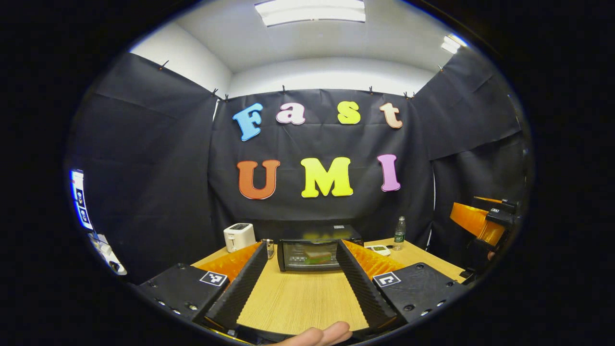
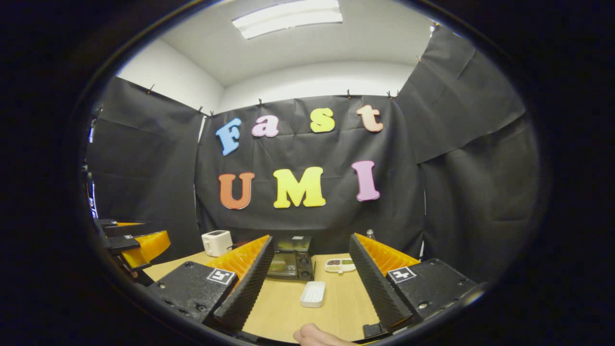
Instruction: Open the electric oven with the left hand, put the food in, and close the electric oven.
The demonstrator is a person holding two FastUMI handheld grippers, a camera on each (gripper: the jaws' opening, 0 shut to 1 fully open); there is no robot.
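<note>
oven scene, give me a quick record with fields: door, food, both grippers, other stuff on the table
oven door: electric oven shut, at the back of the table
food: something shows behind the glass; what it is cannot be told
left gripper: open, holding nothing, facing the oven
right gripper: open, holding nothing
other items: white toaster, bottle, white tray, divided dish

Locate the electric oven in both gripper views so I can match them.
Left gripper view: electric oven dead centre, between this gripper's fingers, door shut.
Right gripper view: electric oven left of centre, beside the left finger.
Shared landmark: white toaster, left of the oven on the table in both.
</note>
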